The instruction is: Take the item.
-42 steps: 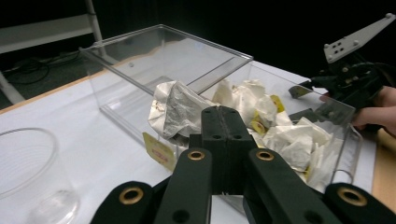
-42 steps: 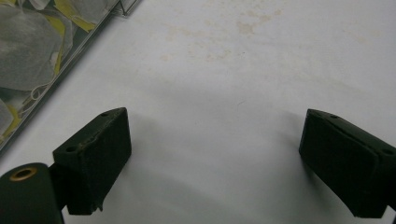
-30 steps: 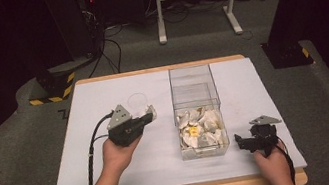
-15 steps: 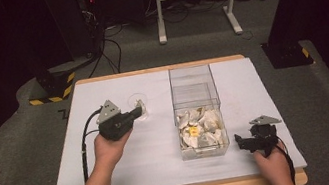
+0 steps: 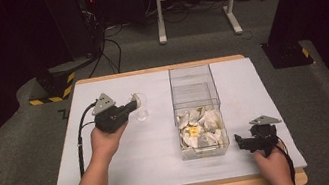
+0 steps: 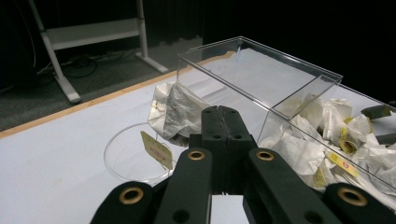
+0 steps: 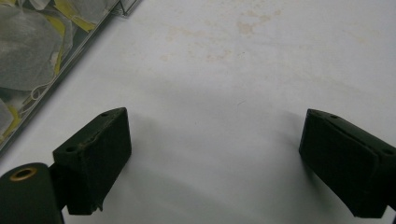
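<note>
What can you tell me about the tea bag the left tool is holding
The tea bag is a crumpled pouch of thin white paper, greyish where its dark contents show through. A small yellow tag dangles beneath it. The left tool has its black jaws shut on the pouch's near edge, holding it in the air above the rim of the clear plastic cup, with the tag hanging over the cup's mouth. It sits just left of the clear box, apart from the other bags piled there.

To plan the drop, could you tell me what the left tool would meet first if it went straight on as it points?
Probably the clear cup: the left tool, shut on a tea bag, points over it; depth is unclear.
</note>
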Motion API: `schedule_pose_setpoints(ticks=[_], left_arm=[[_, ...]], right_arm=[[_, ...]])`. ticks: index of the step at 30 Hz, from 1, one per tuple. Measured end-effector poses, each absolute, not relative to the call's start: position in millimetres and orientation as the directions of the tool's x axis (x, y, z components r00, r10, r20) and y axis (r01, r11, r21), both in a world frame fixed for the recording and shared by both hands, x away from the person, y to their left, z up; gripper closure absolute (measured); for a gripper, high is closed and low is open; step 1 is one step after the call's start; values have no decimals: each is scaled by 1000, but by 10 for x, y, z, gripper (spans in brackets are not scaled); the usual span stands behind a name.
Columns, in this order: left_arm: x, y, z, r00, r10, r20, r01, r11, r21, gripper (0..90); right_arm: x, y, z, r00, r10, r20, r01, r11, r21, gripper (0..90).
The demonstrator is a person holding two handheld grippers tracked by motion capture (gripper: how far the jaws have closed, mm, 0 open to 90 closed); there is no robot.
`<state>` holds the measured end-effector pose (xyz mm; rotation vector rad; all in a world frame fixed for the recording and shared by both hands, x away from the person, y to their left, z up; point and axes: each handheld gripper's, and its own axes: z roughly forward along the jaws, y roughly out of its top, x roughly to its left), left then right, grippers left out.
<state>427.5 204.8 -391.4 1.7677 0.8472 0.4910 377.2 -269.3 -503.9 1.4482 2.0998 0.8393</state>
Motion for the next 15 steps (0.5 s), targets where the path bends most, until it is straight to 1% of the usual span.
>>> schedule_pose_setpoints(ticks=[15], left_arm=[[4477,2062,-3885,650,755,-81,328,-183,927,899]], right_arm=[[3773,-2693,-5039,-346,938,-24,663,263,701,91]])
